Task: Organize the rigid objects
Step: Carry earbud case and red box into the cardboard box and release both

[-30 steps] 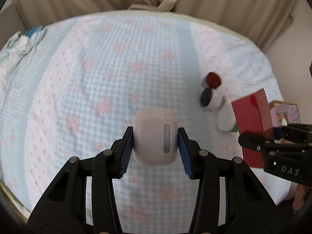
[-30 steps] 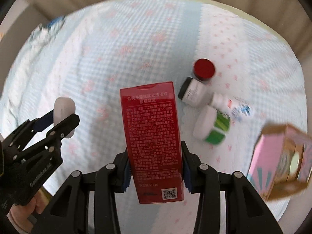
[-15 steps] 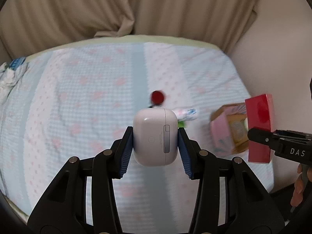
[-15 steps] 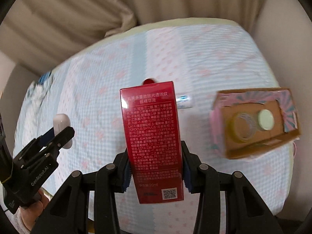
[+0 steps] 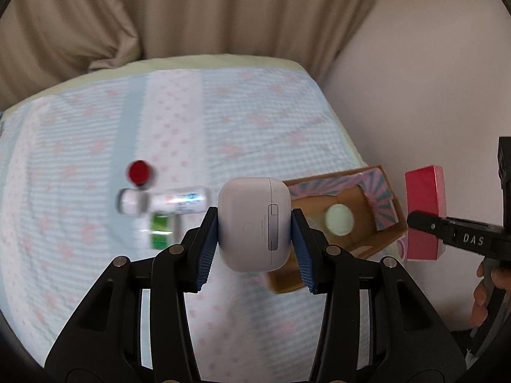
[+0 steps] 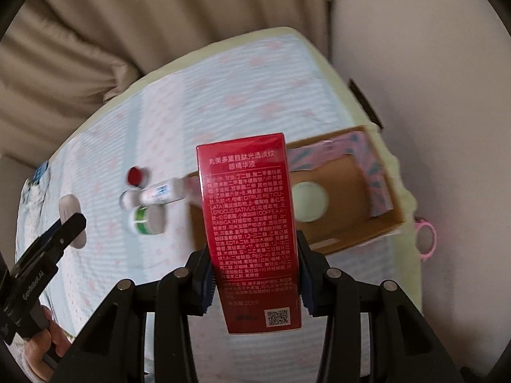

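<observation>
My left gripper [image 5: 254, 242] is shut on a white earbud case [image 5: 254, 223] and holds it above the bed. My right gripper [image 6: 254, 271] is shut on an upright red carton [image 6: 252, 229]; the carton also shows in the left wrist view [image 5: 423, 217]. An open pink cardboard box [image 6: 351, 210] holding a pale round lid [image 6: 309, 201] lies on the bed behind the carton; it also shows in the left wrist view [image 5: 361, 220]. My left gripper with the case appears at the left of the right wrist view [image 6: 72, 220].
A red-capped jar [image 5: 139, 172], a white tube [image 5: 179, 202], a white jar [image 5: 129, 202] and a green-labelled jar [image 5: 159, 229] lie together on the checked bedspread [image 5: 223, 121]. Beige curtains [image 5: 191, 16] hang behind and a wall stands to the right. A pink ring [image 6: 426, 239] lies beside the box.
Both grippers have swung right and tilted up with their objects still held. The pink box and the jars have shifted left in both views, and the wall has come into view.
</observation>
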Available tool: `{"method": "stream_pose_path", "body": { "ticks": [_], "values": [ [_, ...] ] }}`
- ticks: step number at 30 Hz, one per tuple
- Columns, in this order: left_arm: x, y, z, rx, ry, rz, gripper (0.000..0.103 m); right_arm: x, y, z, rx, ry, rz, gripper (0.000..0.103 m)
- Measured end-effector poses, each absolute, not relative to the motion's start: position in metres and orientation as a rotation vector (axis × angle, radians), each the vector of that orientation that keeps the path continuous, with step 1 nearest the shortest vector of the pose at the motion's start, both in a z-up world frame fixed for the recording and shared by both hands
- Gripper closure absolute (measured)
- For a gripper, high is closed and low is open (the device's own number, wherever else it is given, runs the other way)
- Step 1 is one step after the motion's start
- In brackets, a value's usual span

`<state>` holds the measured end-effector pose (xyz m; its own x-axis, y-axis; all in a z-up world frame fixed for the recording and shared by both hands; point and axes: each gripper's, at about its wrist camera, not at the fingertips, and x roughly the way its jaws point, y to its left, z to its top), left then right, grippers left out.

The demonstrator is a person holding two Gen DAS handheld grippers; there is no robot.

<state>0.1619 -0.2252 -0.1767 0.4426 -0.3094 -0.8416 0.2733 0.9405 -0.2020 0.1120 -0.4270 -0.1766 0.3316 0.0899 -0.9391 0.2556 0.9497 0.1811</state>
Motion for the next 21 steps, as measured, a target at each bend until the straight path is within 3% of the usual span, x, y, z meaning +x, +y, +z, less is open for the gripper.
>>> {"method": "stream_pose_path", "body": {
  "ticks": [9, 21],
  "values": [
    [0.189, -0.319, -0.239, 0.049, 1.189, -0.405, 0.062, 0.133, -0.517, -0.226, 0.386, 1.293, -0.149, 0.064],
    [0.203, -0.368, -0.35, 0.201, 1.367, -0.431, 0.062, 0.147, -0.545, -0.304, 0.418, 1.335, -0.154, 0.064]
  ]
}}
